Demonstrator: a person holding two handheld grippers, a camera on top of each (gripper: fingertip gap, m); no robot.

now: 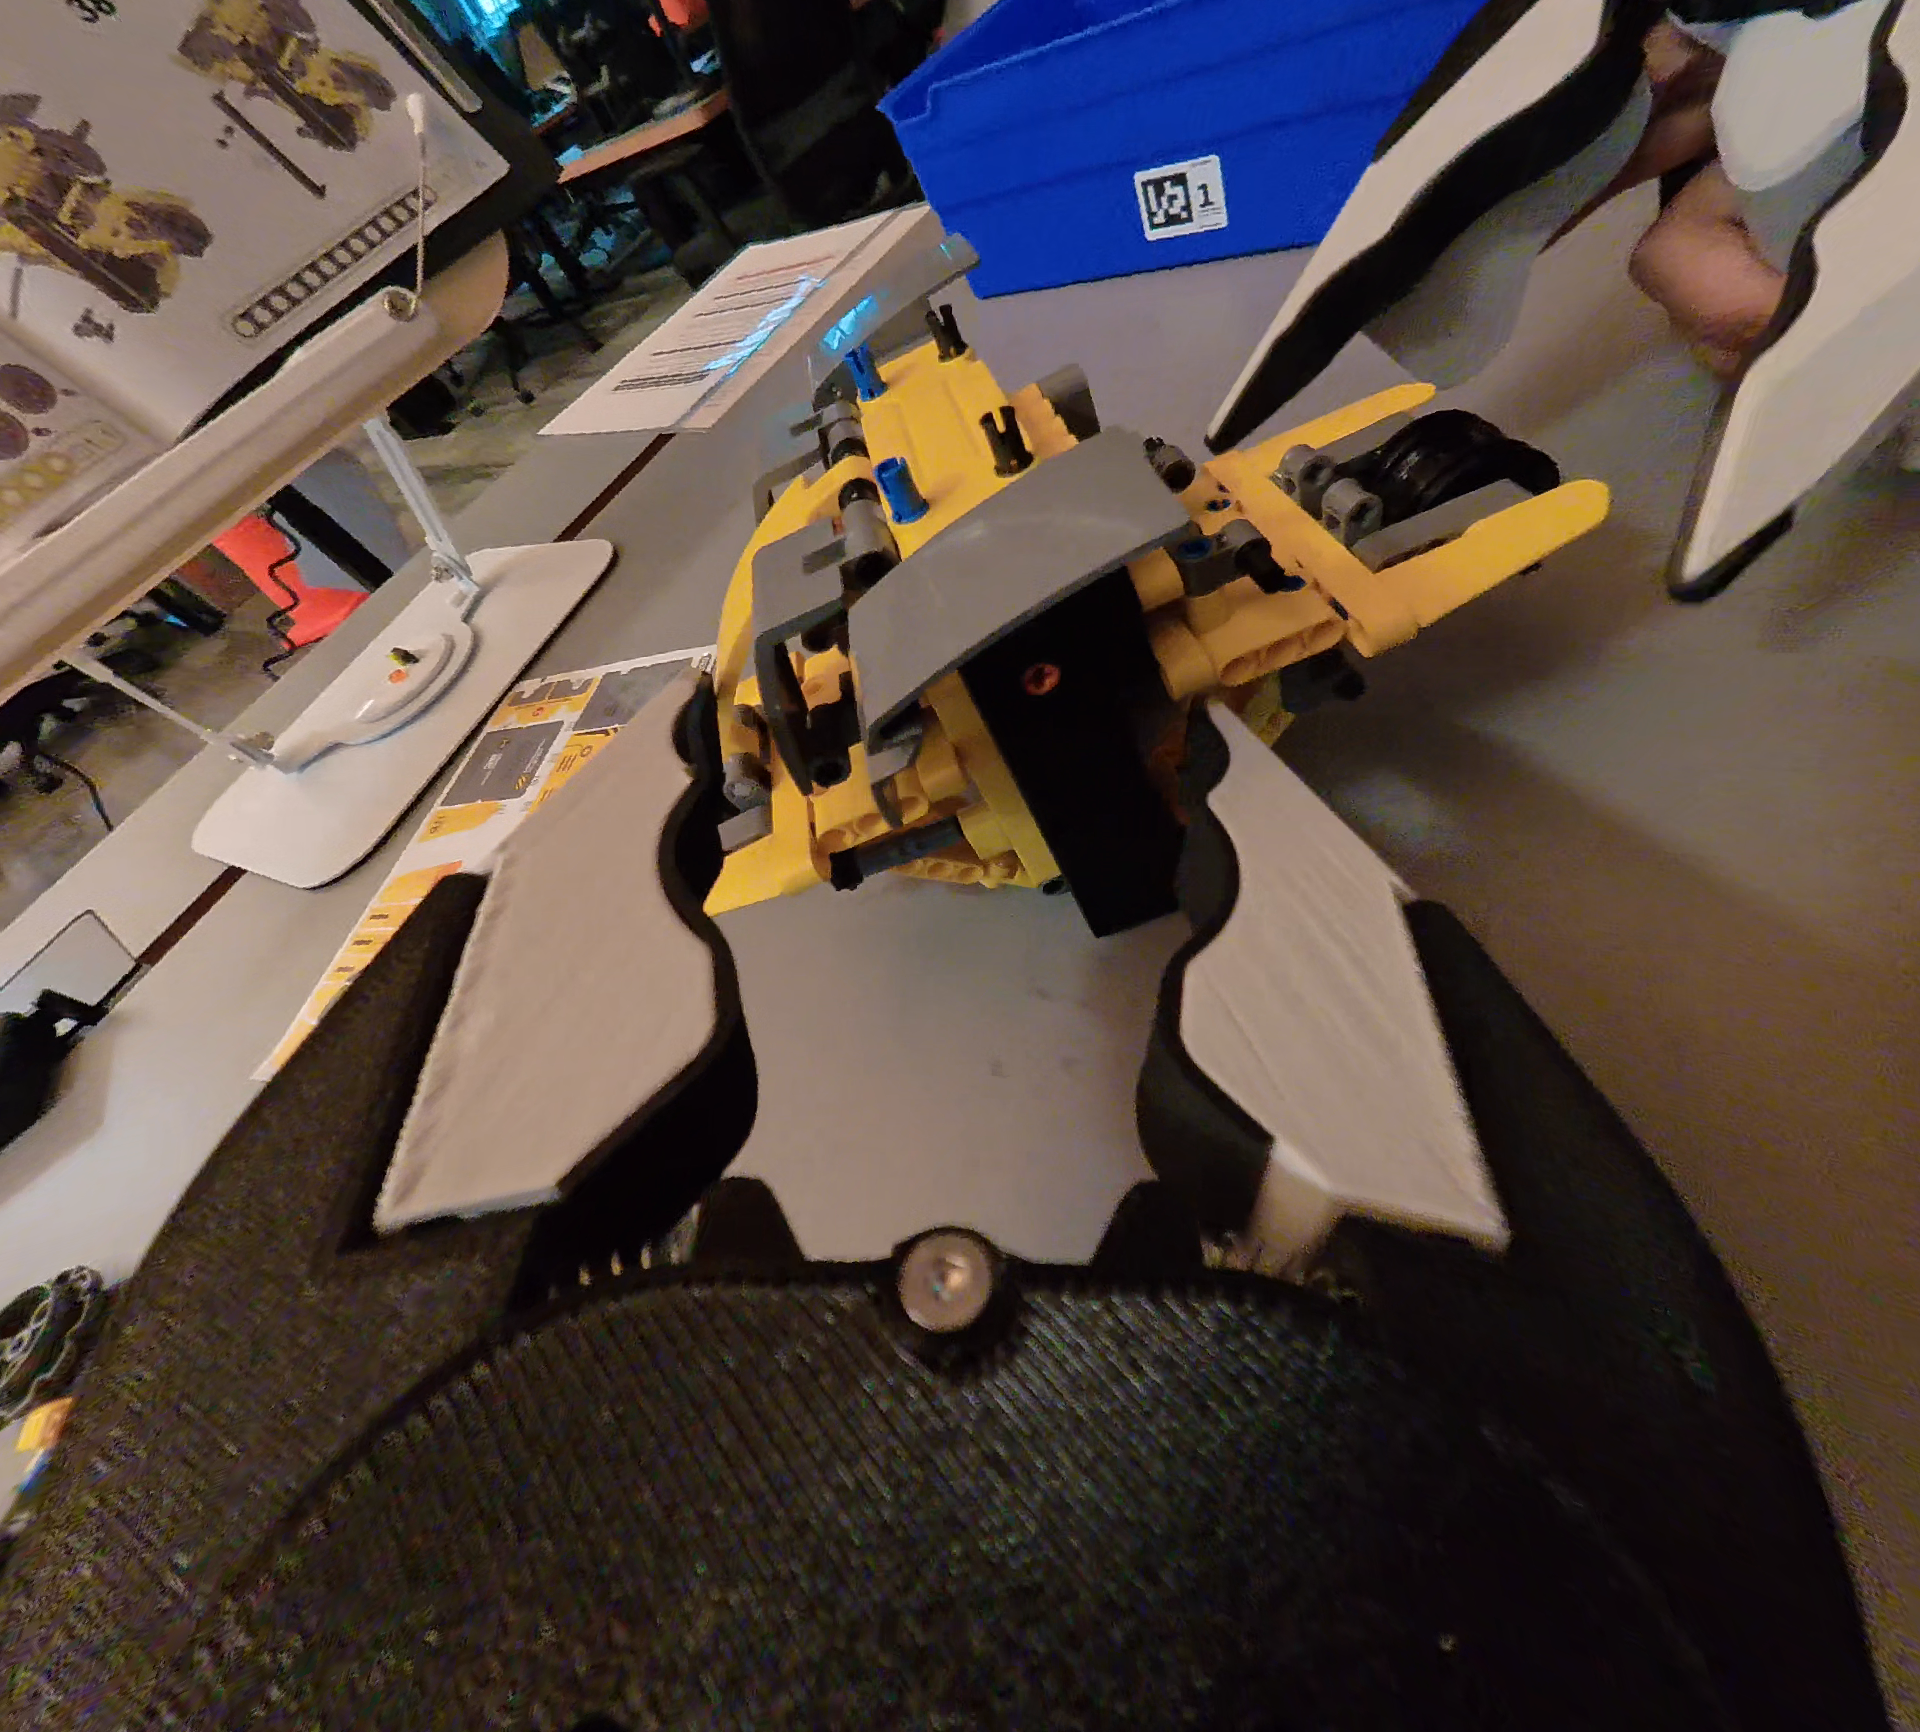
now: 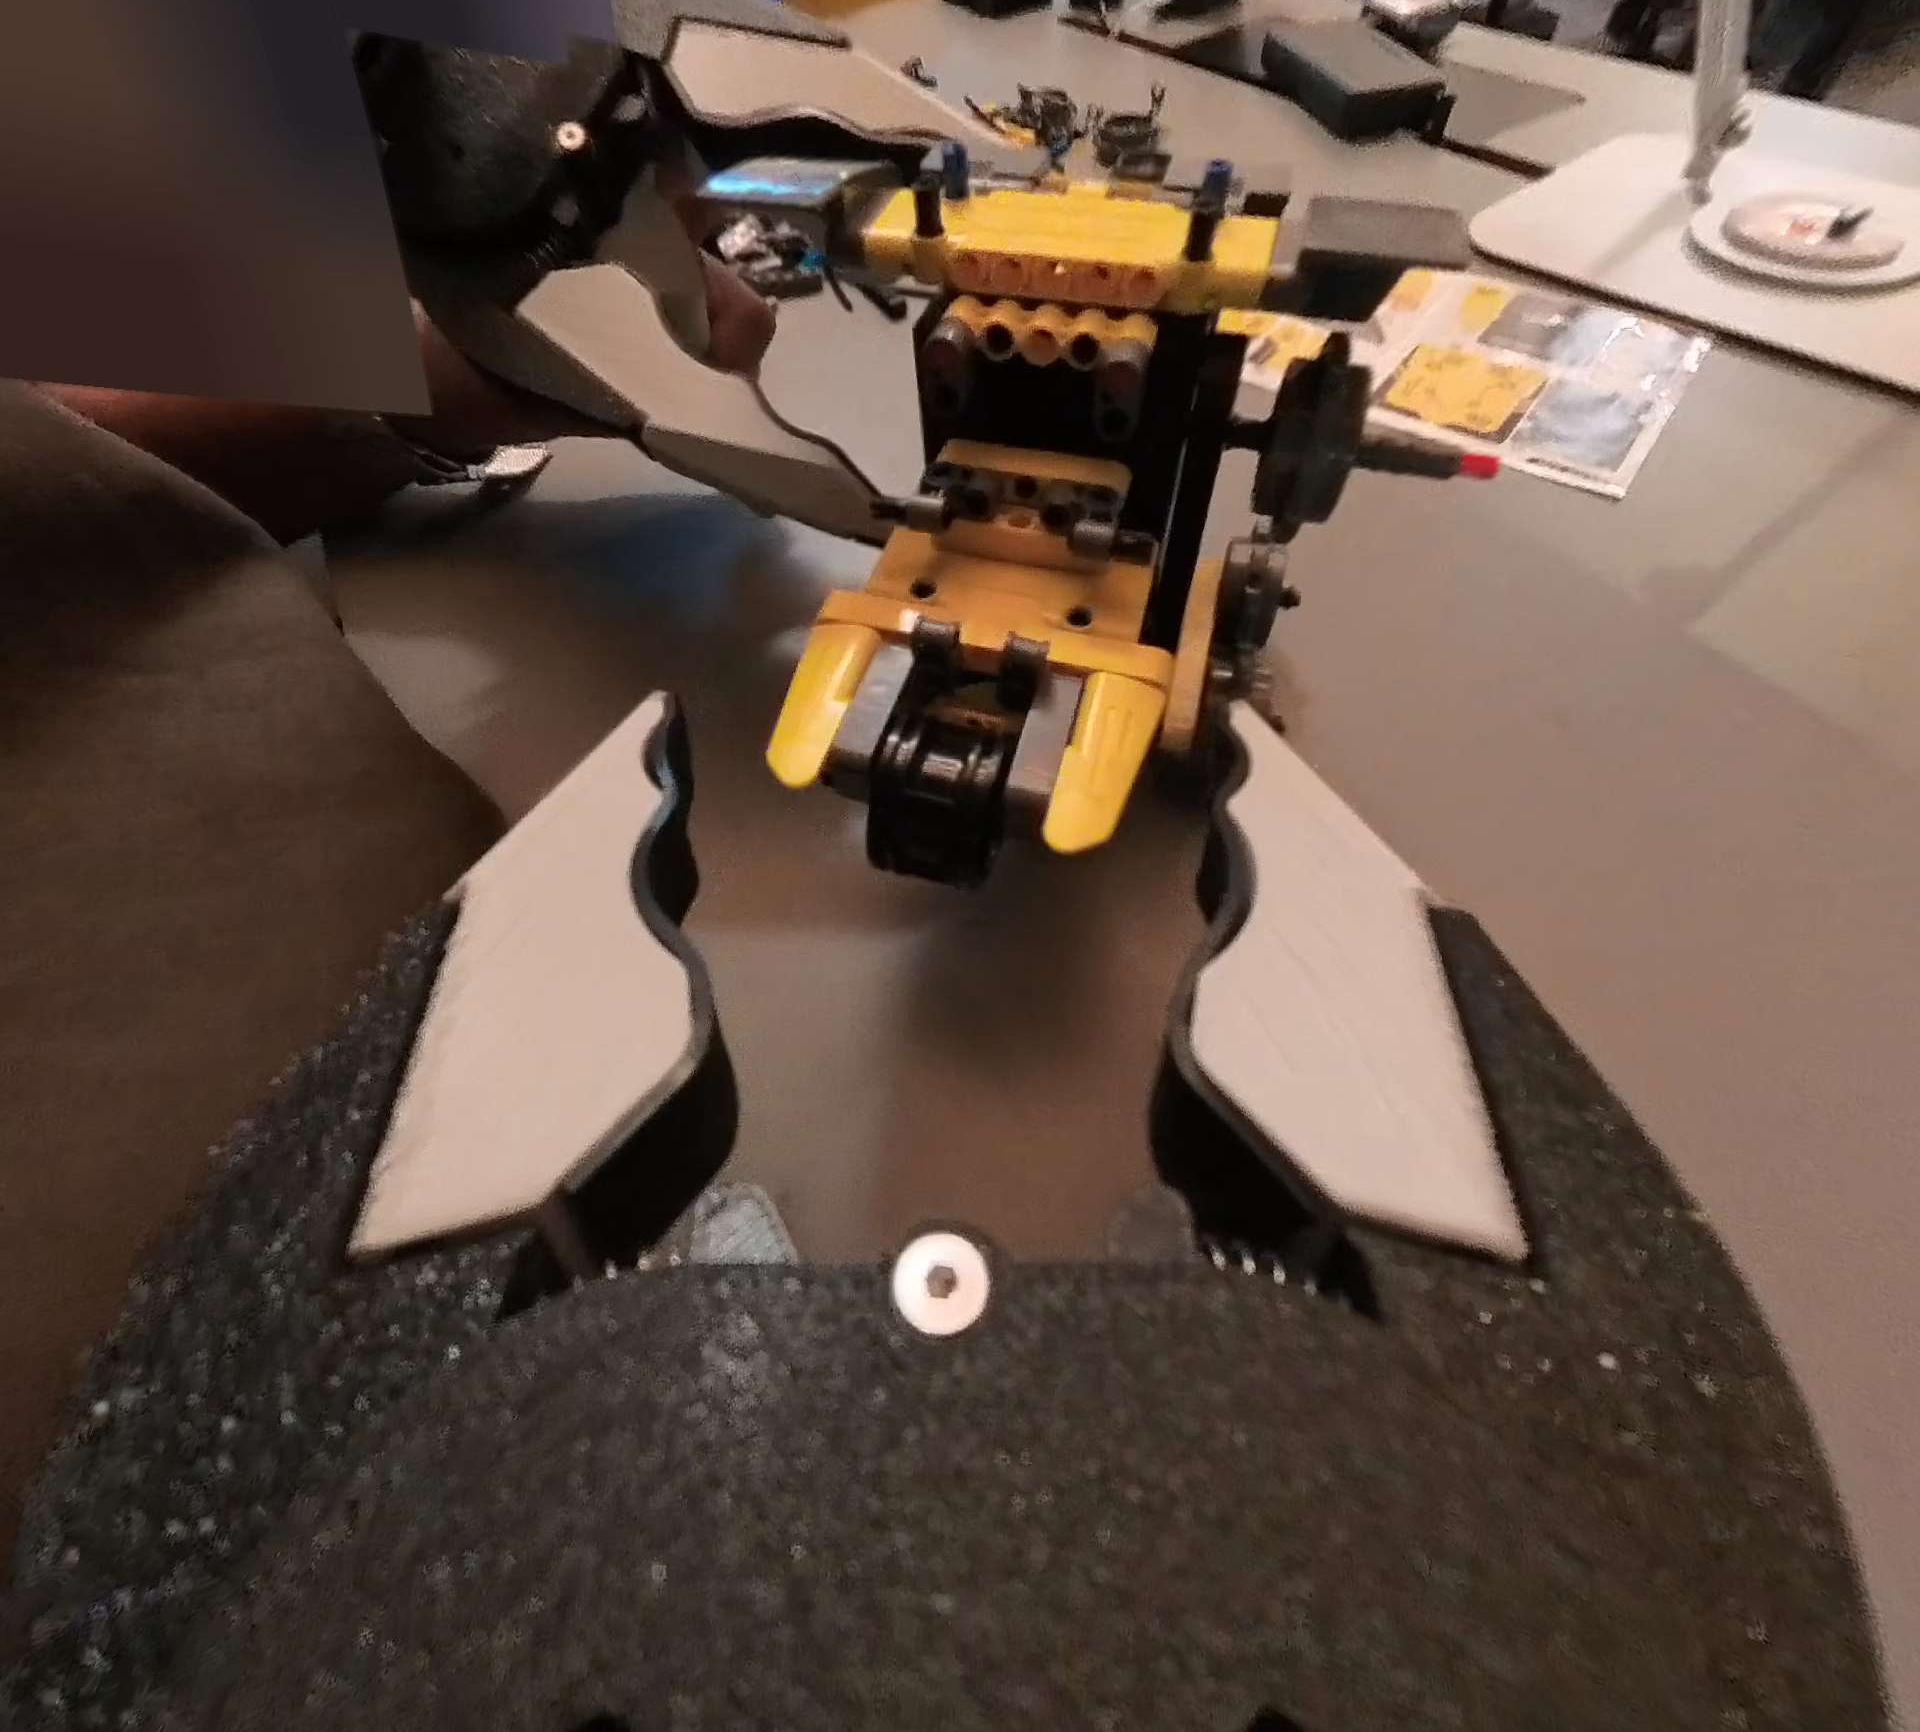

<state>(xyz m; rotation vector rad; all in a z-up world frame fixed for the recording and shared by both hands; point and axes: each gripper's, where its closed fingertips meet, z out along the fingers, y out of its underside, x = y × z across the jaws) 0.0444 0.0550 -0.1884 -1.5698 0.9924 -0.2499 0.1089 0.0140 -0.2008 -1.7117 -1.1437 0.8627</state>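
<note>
A yellow, grey and black brick vehicle model (image 1: 997,602) sits on the grey table (image 1: 1558,851). My left gripper (image 1: 956,711) straddles its rear body, with both fingertips pressed against its sides. In the right wrist view one left finger (image 2: 727,446) touches the model (image 2: 1039,560) at a side pin, and the other passes behind it. My right gripper (image 2: 951,721) is wide open and empty. Its fingertips flank the model's front end, where two yellow prongs and a black curved piece (image 2: 935,789) stick out. It also shows in the left wrist view (image 1: 1455,508).
A blue bin (image 1: 1247,51) stands behind the model. An instruction booklet (image 1: 208,124) rests on a white stand (image 1: 416,674) at left. A sticker sheet (image 2: 1475,373) and loose small parts (image 2: 1060,113) lie on the table. A hand (image 1: 1704,269) holds the right gripper.
</note>
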